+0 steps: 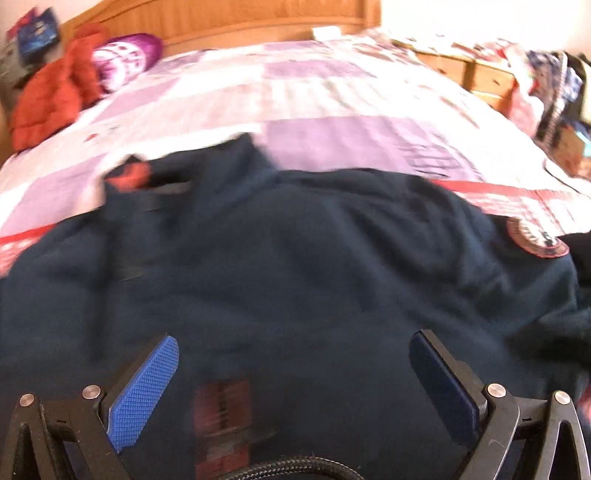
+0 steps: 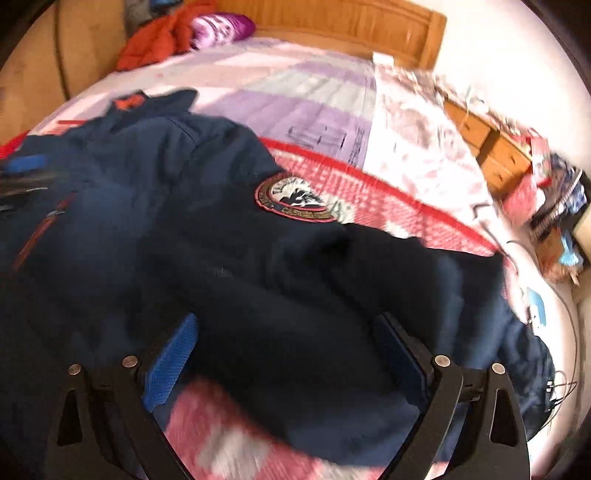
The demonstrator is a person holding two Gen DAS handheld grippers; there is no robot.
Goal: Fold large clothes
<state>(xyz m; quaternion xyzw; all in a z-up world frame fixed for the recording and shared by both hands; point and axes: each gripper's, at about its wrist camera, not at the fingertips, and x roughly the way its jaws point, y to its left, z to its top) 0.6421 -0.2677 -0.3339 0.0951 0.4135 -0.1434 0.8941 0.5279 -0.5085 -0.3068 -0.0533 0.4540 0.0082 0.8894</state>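
A large navy blue jacket [image 1: 295,258] lies spread and rumpled on the bed, with a round red-rimmed patch [image 1: 535,240] on it. My left gripper [image 1: 293,338] hovers over its near part, blue pads wide apart, nothing between them. In the right wrist view the same jacket [image 2: 184,221] shows its patch [image 2: 295,199] and orange collar lining [image 2: 127,101]. My right gripper [image 2: 288,317] is open above the jacket's lower edge, pads apart and not pressing the cloth. A blurred blue pad [image 2: 26,164] of the left gripper shows at the far left.
The bed has a lilac, white and red patchwork cover [image 1: 314,92]. An orange-red padded jacket [image 1: 55,88] and a purple pillow [image 1: 125,59] lie by the wooden headboard [image 1: 240,18]. Wooden drawers [image 1: 480,77] and a cluttered pile [image 2: 554,206] stand at the right.
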